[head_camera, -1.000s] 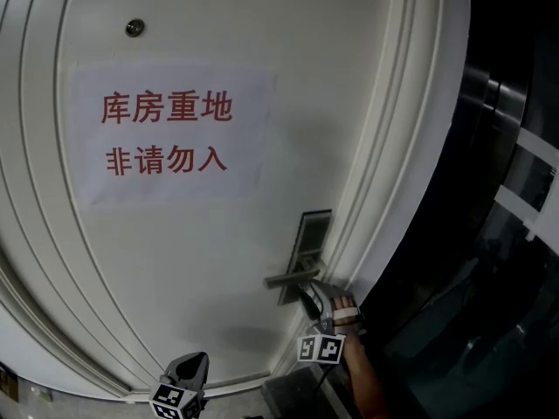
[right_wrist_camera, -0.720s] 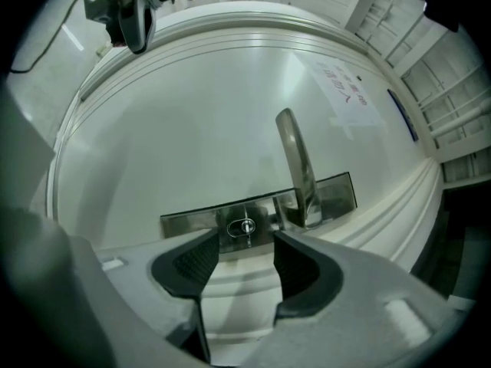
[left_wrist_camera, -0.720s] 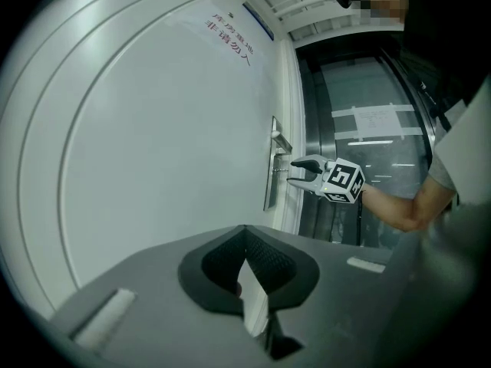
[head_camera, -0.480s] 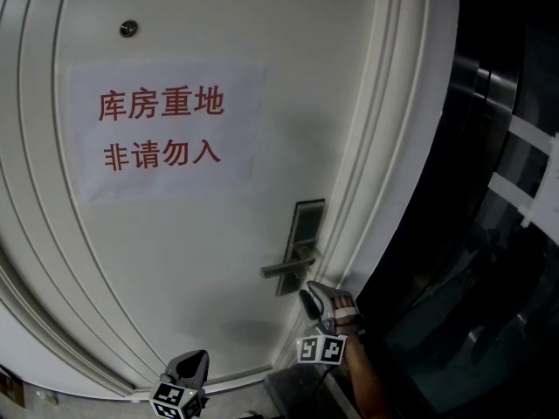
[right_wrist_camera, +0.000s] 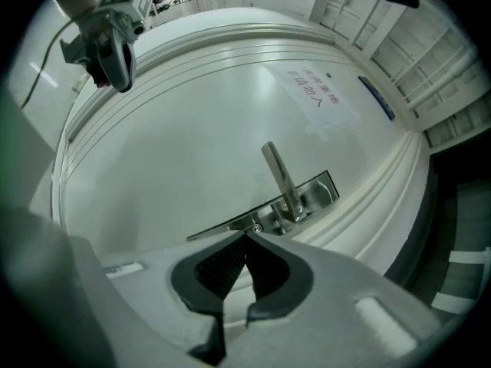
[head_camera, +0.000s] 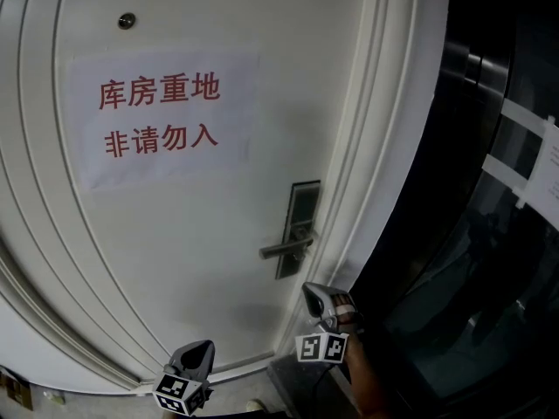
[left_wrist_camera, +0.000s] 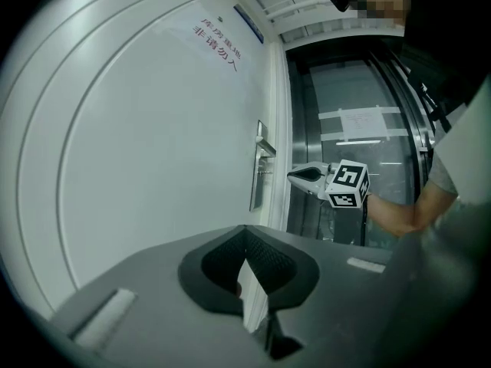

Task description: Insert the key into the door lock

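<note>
Seemingly pre-insertion, right gripper (right_wrist_camera: 245, 236) was just closed empty near the door lock (head_camera: 304, 216). Left gripper (left_wrist_camera: 245, 232) was shut; a key was judged needed.

You stand at a big white door (head_camera: 175, 260) with raised curved lines. Up and left of your right hand-held gripper (head_camera: 311, 295) hangs a paper sign (head_camera: 162, 116) with red writing. Right of it is a dark glass wall (head_camera: 454, 260) with white tape strips (head_camera: 502, 168).

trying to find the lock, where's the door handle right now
In the head view the door handle sticks out leftward from the lock plate near the door's right edge, just above the right gripper.
</note>
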{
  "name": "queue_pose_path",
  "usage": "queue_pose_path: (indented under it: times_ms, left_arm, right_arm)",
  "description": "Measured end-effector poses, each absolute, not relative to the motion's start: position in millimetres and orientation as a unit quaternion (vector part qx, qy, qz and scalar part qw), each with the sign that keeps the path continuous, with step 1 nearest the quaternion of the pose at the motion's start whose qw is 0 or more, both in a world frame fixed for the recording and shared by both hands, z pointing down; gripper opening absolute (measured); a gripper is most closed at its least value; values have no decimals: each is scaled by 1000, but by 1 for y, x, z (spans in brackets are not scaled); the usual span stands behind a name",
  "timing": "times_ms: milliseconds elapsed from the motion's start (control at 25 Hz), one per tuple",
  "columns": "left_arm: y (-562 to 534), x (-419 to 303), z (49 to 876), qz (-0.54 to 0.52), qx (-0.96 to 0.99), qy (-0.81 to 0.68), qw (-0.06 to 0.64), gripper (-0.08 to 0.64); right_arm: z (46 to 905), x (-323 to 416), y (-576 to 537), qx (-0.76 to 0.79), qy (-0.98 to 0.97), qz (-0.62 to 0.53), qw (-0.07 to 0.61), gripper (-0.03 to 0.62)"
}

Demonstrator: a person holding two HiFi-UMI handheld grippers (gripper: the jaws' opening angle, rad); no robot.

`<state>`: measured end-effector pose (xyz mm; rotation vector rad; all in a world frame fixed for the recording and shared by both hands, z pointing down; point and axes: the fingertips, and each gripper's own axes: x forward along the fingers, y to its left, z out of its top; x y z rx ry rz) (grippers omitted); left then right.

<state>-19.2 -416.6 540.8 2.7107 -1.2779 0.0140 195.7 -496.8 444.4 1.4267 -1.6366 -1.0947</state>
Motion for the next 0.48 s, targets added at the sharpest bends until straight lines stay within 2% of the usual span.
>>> queue_pose_path:
  times_ms: [200,480]
  left_arm:
    - [-405,-23,540,7,906,-417,68,2]
    - [-394,-28,532,1,910,-411,59,2]
  right_arm:
    - [443,193,-473,573,-647,-394,311,2]
    - [425,199,-431,637,-682,-308,185,2]
